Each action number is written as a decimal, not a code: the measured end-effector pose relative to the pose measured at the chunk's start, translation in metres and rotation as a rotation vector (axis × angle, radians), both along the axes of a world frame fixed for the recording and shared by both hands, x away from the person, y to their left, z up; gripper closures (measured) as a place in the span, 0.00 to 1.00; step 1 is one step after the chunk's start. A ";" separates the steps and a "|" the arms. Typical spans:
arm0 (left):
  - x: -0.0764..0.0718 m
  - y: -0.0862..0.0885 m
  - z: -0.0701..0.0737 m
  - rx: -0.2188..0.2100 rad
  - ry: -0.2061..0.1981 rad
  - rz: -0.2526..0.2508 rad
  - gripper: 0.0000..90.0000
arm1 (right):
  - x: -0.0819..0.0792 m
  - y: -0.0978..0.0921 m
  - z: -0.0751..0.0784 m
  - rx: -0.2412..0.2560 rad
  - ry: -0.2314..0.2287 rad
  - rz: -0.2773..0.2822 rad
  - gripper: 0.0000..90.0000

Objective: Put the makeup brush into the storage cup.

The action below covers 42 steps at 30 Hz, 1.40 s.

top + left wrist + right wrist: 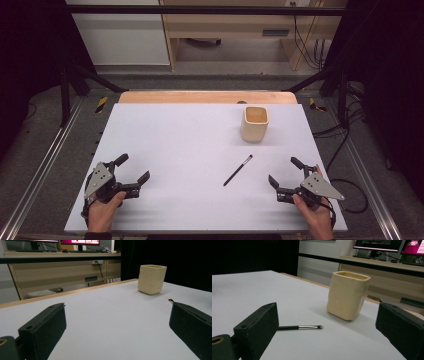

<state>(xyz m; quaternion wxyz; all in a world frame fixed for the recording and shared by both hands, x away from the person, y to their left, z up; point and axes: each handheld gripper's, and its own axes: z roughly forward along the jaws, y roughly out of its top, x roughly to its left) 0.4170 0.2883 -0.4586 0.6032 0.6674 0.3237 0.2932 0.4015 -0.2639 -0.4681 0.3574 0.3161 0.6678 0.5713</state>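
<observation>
A cream square cup (255, 123) stands upright at the back right of the white table (190, 150); it also appears in the left gripper view (151, 279) and the right gripper view (347, 295). A thin black brush (238, 170) with a silver ferrule lies flat in front of the cup, its tip pointing toward it (299, 327). My left gripper (134, 169) rests open near the front left corner, held by a hand, nothing between its jaws. My right gripper (284, 172) is open at the front right, just right of the brush and apart from it.
A wooden strip (207, 97) runs along the table's far edge. Beyond it stand a wooden desk (235, 25) and cables (307, 45). Black frame bars (200, 10) surround the table. Monitors (384, 246) sit on the desk.
</observation>
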 end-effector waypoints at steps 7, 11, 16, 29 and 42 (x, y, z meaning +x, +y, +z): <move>0.000 -0.001 0.000 0.001 0.003 -0.002 0.01 | -0.001 -0.001 -0.001 0.002 0.001 -0.016 0.05; 0.000 -0.001 0.000 0.002 0.006 -0.005 0.01 | -0.002 0.000 -0.002 -0.004 0.012 -0.015 0.05; 0.001 -0.001 0.000 0.004 0.008 -0.003 0.01 | -0.002 0.000 -0.003 -0.005 0.022 -0.023 0.05; 0.002 -0.011 -0.002 0.045 0.048 -0.020 0.01 | -0.003 0.000 -0.003 0.000 0.035 -0.031 0.04; 0.009 -0.041 0.002 0.135 0.121 -0.061 0.01 | -0.004 -0.002 -0.003 0.009 0.042 -0.035 0.04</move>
